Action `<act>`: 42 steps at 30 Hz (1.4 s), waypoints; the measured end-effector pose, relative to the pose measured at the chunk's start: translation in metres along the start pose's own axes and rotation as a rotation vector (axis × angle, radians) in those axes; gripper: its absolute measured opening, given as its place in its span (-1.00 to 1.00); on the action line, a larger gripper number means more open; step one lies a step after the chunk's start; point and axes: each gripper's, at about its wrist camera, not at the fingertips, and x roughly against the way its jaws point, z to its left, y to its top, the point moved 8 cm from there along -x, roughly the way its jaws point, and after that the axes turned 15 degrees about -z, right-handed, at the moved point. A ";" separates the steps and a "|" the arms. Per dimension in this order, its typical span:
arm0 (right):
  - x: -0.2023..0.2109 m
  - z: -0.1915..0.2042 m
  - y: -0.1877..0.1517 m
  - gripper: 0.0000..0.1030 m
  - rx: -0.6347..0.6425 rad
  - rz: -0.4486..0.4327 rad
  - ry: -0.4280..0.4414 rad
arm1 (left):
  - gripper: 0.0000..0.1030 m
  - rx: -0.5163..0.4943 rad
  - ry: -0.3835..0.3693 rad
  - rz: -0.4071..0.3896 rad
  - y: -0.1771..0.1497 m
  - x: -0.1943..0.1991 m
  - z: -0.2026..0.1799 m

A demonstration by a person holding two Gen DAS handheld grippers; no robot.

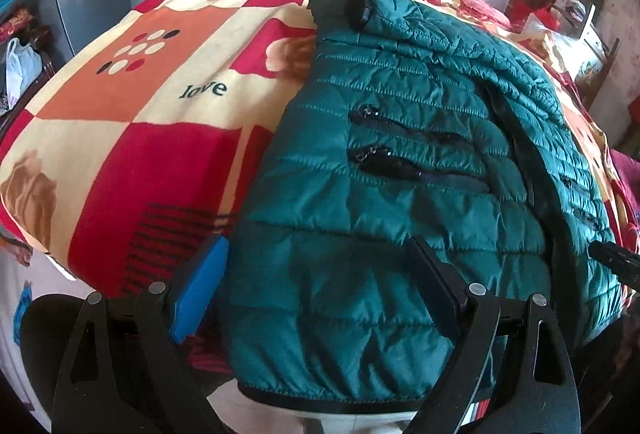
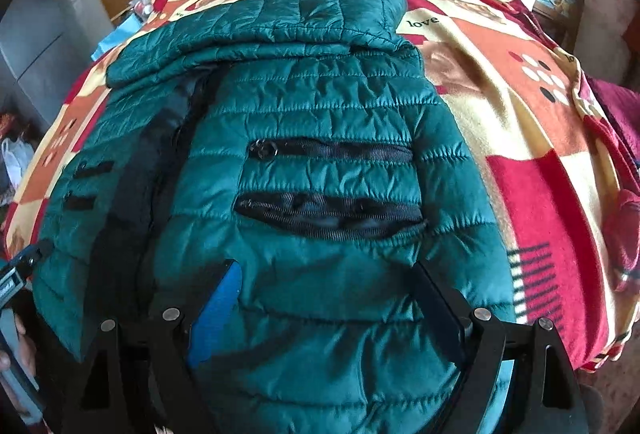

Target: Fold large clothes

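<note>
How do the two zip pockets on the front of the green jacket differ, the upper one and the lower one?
On the green jacket, the upper zip pocket looks narrow and nearly flat; the lower zip pocket gapes wider, with black mesh showing. The lower one also runs longer. Both are black and lie side to side.

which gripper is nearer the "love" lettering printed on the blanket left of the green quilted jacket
Left. The left gripper straddles the green quilted jacket's left hem edge below that lettering; the right gripper sits over the jacket's right half.
</note>
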 end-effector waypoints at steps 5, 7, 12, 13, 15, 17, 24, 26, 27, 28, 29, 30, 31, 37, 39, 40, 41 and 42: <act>0.010 -0.006 -0.009 0.64 0.004 0.014 0.004 | 0.74 -0.013 0.008 0.010 -0.005 0.002 0.002; 0.013 -0.009 -0.013 0.64 0.002 0.018 -0.002 | 0.74 -0.014 0.009 0.017 -0.007 0.002 0.003; 0.022 -0.016 -0.018 0.64 -0.009 0.021 -0.006 | 0.74 -0.011 -0.002 0.029 -0.011 0.005 0.004; 0.023 -0.017 -0.019 0.64 -0.010 0.024 -0.006 | 0.74 -0.013 -0.005 0.034 -0.012 0.005 0.004; 0.026 -0.019 -0.022 0.64 -0.008 0.030 -0.009 | 0.74 -0.020 -0.010 0.041 -0.014 0.006 0.004; 0.029 -0.023 -0.024 0.64 -0.008 0.036 -0.012 | 0.74 -0.008 -0.023 0.056 -0.017 0.007 0.007; 0.032 -0.040 -0.029 0.65 -0.082 0.050 -0.001 | 0.74 0.085 -0.039 0.076 -0.017 0.007 0.024; 0.032 -0.044 -0.029 0.67 -0.108 0.056 0.011 | 0.74 0.111 -0.040 0.084 -0.018 0.005 0.028; 0.031 -0.046 -0.029 0.67 -0.115 0.059 0.013 | 0.74 0.112 -0.040 0.091 -0.019 0.003 0.028; 0.030 -0.048 -0.030 0.67 -0.120 0.062 0.011 | 0.74 0.111 -0.041 0.094 -0.020 0.003 0.028; 0.030 -0.049 -0.030 0.67 -0.122 0.065 0.008 | 0.74 0.110 -0.042 0.093 -0.020 0.002 0.028; 0.030 -0.050 -0.030 0.67 -0.123 0.066 0.006 | 0.74 0.110 -0.045 0.094 -0.021 0.002 0.027; 0.030 -0.052 -0.030 0.67 -0.128 0.066 0.007 | 0.74 0.115 -0.056 0.102 -0.022 0.000 0.026; 0.026 -0.055 -0.034 0.70 -0.149 0.084 0.023 | 0.75 0.106 -0.098 0.131 -0.027 -0.001 0.014; 0.026 -0.050 -0.035 0.71 -0.151 0.088 0.058 | 0.75 0.104 -0.103 0.135 -0.027 -0.001 0.014; 0.027 -0.047 -0.036 0.73 -0.149 0.093 0.082 | 0.74 0.105 -0.108 0.137 -0.027 -0.001 0.015; 0.029 -0.043 -0.036 0.73 -0.140 0.099 0.118 | 0.74 0.108 -0.112 0.137 -0.027 -0.001 0.015; 0.031 -0.043 -0.036 0.73 -0.125 0.096 0.129 | 0.74 0.109 -0.113 0.136 -0.027 -0.002 0.016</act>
